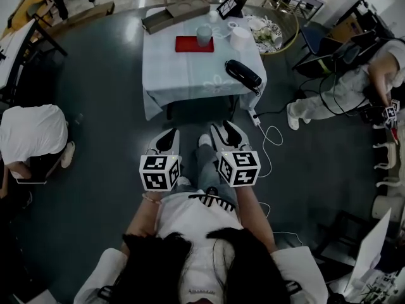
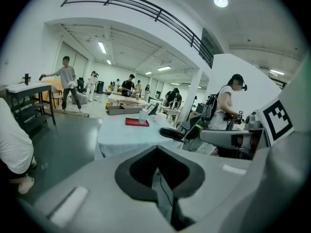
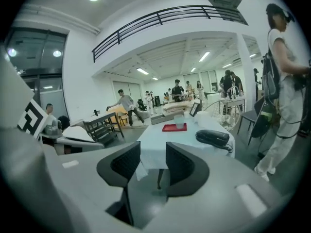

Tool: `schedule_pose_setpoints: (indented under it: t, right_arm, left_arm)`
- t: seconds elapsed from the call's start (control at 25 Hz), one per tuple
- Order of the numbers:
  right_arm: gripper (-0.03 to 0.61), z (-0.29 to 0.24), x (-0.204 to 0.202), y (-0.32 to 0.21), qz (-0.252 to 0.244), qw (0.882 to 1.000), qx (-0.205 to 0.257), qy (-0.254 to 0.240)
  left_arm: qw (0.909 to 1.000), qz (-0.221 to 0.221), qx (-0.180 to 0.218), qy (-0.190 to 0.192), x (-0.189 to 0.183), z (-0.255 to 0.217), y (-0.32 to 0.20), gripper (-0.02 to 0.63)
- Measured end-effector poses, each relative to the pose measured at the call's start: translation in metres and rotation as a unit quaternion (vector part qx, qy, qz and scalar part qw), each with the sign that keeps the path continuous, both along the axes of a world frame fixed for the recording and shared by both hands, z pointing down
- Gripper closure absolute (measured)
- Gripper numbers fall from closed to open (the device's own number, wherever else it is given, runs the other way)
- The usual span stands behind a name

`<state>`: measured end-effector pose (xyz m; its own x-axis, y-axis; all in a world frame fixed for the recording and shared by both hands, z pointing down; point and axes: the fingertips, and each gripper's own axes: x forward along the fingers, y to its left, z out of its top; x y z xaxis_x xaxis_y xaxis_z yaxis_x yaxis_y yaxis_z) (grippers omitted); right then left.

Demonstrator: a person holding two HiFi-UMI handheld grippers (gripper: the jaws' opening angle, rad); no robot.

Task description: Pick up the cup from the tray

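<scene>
A pale translucent cup (image 1: 204, 35) stands on a red tray (image 1: 193, 44) at the far side of a cloth-covered table (image 1: 183, 75). Both grippers hover over the floor, well short of the table. My left gripper (image 1: 167, 139) has its jaws together with nothing between them. My right gripper (image 1: 227, 132) is open and empty. The left gripper view shows the cup (image 2: 143, 116) and tray (image 2: 137, 122) far beyond the left gripper (image 2: 156, 152). The right gripper view has the cup (image 3: 179, 122) on the tray (image 3: 174, 127), far past the right gripper (image 3: 153, 161).
A black telephone (image 1: 243, 73) lies at the table's near right corner, its cable (image 1: 269, 138) trailing on the floor. A long box (image 1: 174, 16), a tablet (image 1: 229, 6) and a white bowl (image 1: 240, 38) sit at the far side. People are crouched at left (image 1: 31, 135) and right (image 1: 342, 87).
</scene>
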<state>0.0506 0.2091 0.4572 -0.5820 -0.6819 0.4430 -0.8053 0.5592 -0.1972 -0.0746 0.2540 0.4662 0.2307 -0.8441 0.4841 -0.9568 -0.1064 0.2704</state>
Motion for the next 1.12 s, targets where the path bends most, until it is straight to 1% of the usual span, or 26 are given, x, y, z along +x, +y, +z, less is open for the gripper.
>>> schedule_pose_setpoints:
  t: [0.04,0.2,0.36,0.44,0.56,0.68,0.8,0.96,1.12]
  right_arm:
    - [0.381,0.000,-0.002,-0.007,-0.003,1.000,0.002,-0.009]
    - [0.353,0.002,-0.010,-0.044,-0.017,1.000,0.005,-0.016]
    - [0.344,0.000,-0.027,-0.086,-0.070,0.997,0.006,-0.041]
    - [0.344,0.001,-0.030,-0.111,-0.078,0.996,0.002,-0.046]
    - [0.343,0.004,-0.029,-0.151,-0.080,0.996,0.002,-0.036]
    - [0.340,0.006,-0.028,-0.192,-0.088,0.996,0.016,-0.009]
    - [0.337,0.007,-0.025,-0.228,-0.088,0.996,0.014,-0.010]
    - [0.337,0.014,-0.022,-0.260,-0.096,0.995,0.011,-0.005]
    - [0.336,0.017,-0.019,-0.278,-0.104,0.995,0.005,0.000]
  left_arm:
    - [1.0000,-0.002,-0.002,0.000,-0.002,0.002,-0.006,0.614]
    - [0.9998,-0.014,-0.014,0.004,-0.010,0.010,-0.037,0.614]
    - [0.9993,-0.033,-0.017,-0.001,-0.024,0.009,-0.086,0.614]
    - [0.9988,-0.047,-0.017,-0.001,-0.030,0.008,-0.110,0.614]
    - [0.9982,-0.057,-0.018,0.001,-0.031,0.008,-0.144,0.614]
    - [0.9974,-0.068,-0.024,0.004,-0.032,0.012,-0.178,0.614]
    - [0.9956,-0.087,-0.032,0.009,-0.033,0.018,-0.206,0.614]
    - [0.9945,-0.097,-0.037,0.008,-0.028,0.022,-0.237,0.614]
    - [0.9939,-0.103,-0.040,0.009,-0.024,0.024,-0.261,0.614]
